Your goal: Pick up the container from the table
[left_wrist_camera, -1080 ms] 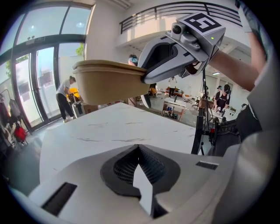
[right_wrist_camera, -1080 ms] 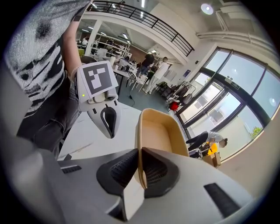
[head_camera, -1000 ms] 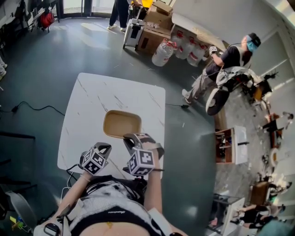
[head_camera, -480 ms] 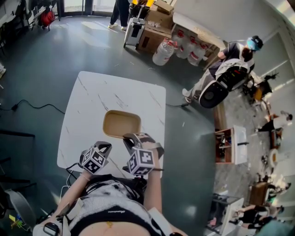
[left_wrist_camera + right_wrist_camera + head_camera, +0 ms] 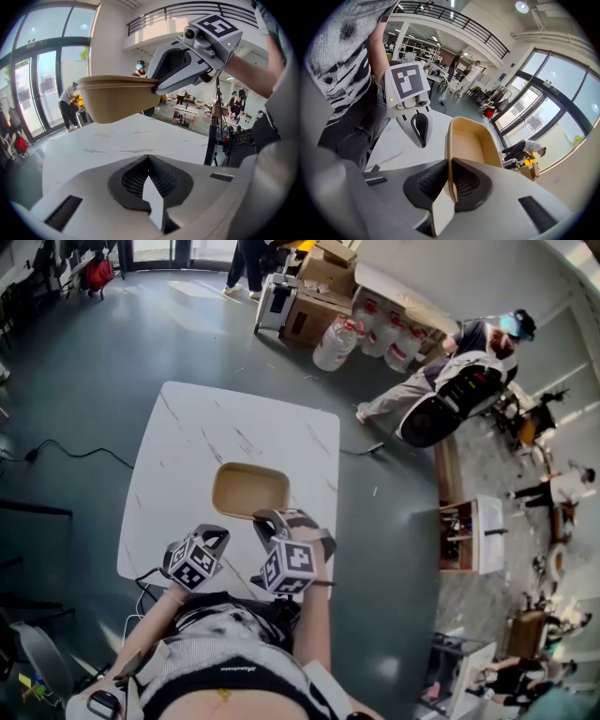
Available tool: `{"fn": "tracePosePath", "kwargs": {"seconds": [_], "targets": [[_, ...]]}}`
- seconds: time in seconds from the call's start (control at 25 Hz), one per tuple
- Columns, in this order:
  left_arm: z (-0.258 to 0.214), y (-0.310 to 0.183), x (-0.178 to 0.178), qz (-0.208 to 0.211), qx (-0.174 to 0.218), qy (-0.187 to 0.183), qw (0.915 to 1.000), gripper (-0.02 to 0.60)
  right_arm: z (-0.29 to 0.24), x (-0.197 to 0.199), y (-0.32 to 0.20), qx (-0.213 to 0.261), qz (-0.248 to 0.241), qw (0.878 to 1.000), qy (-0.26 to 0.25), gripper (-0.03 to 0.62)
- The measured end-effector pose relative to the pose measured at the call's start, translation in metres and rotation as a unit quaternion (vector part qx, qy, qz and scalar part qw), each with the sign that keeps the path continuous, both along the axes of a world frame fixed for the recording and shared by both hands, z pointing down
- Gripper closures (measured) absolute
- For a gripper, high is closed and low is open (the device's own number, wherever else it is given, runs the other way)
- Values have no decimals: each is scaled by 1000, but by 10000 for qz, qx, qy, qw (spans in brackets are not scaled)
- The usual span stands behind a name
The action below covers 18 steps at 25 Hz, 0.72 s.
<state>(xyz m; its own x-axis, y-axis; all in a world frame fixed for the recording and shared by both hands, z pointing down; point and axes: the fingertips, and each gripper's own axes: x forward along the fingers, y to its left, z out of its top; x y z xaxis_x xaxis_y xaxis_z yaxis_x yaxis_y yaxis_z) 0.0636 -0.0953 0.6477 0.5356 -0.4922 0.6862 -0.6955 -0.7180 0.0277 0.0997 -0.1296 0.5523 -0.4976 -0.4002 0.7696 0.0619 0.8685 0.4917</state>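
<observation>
Container [image 5: 250,491]: tan, shallow, rounded-rectangular, empty; near-middle of white marbled table [image 5: 187,442]. Near rim clamped between jaws of right gripper [image 5: 272,519]. Left gripper [image 5: 214,536]: just left, jaws together on nothing, over near table edge. On floor beyond: water jugs [image 5: 375,338], cartons [image 5: 314,296]; black cable [image 5: 66,454] left.

No legible text, no labels, brands, numbers or signs

White marbled table [image 5: 187,442] is standing on grey floor [image 5: 84,371]; cardboard boxes [image 5: 317,304] and water jugs [image 5: 335,345] are sitting beyond it; daylight is coming through tall windows [image 5: 28,89].
</observation>
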Motion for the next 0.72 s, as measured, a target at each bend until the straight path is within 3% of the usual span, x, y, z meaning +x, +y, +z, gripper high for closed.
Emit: {"fn": "tracePosePath", "kwargs": {"seconds": [0.72], "targets": [[3, 1, 0, 5, -40, 16, 10000, 581, 4, -1, 3, -44, -10, 10000, 24, 562]]}}
